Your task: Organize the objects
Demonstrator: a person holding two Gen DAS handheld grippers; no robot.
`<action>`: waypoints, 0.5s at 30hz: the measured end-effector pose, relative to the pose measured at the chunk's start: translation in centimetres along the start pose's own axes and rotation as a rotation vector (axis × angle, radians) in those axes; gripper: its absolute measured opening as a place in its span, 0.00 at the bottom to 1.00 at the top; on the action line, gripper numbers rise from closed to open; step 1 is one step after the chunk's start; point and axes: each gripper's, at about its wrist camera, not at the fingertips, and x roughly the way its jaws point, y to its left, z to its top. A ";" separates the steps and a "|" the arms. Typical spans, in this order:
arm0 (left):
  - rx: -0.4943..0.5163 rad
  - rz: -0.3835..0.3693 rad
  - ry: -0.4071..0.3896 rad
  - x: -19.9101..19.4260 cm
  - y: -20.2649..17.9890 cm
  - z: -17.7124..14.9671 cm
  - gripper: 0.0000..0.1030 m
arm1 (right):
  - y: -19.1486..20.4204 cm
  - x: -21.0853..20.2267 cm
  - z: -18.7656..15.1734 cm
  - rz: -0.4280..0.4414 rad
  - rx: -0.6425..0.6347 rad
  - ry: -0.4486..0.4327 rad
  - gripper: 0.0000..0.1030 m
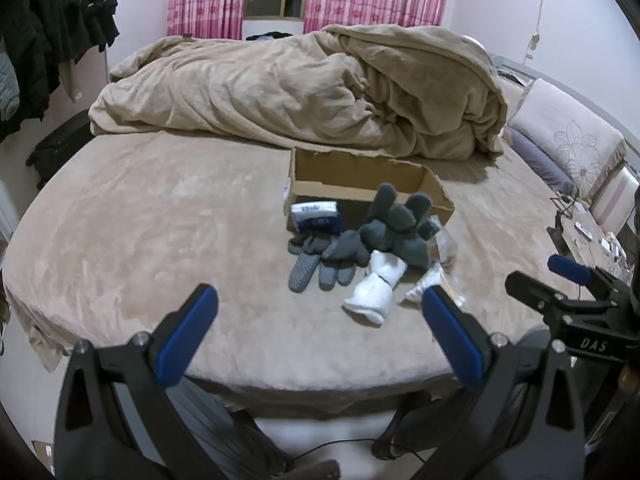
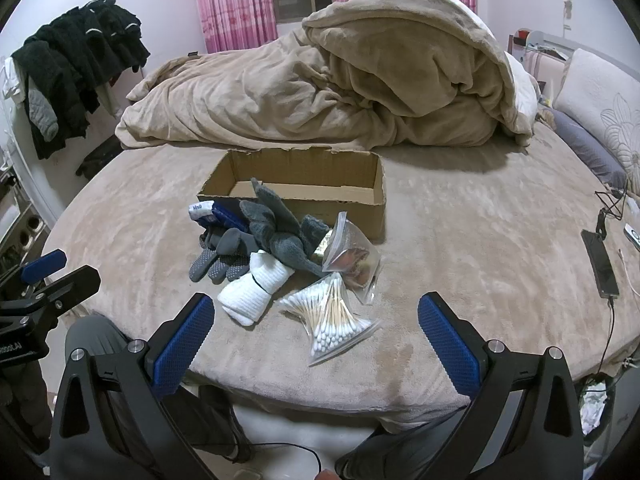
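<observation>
An open cardboard box [image 2: 360, 184] [image 1: 432, 184] lies on the bed. In front of it is a pile: a blue-and-white tissue pack [image 1: 316, 216] [image 2: 212, 212], grey dotted gloves [image 1: 316, 264] [image 2: 216, 264], dark grey fuzzy gloves [image 1: 400, 224] [image 2: 276, 224], white rolled socks [image 1: 376, 288] [image 2: 256, 288], a bag of cotton swabs [image 2: 332, 316] and a zip bag with brown contents [image 2: 352, 256]. My left gripper [image 1: 320, 336] is open and empty, near the bed's front edge, short of the pile. My right gripper [image 2: 312, 340] is open and empty, just before the cotton swabs.
A crumpled beige duvet [image 1: 304, 84] [image 2: 328, 80] covers the back of the bed. Pillows [image 1: 568, 132] lie at the right. A phone with cable [image 2: 600, 264] lies on the bed's right side. Dark clothes [image 2: 80, 64] hang at the left.
</observation>
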 end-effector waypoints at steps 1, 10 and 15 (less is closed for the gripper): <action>0.002 0.000 -0.001 0.0 0.0 0.0 0.99 | 0.0 0.0 0.0 0.000 0.000 0.000 1.00; 0.003 -0.002 0.001 0.0 -0.1 -0.1 0.99 | 0.0 0.0 0.0 0.000 0.001 0.001 1.00; 0.004 -0.003 0.001 -0.1 -0.1 -0.1 0.99 | 0.0 0.0 0.0 0.001 0.000 0.001 1.00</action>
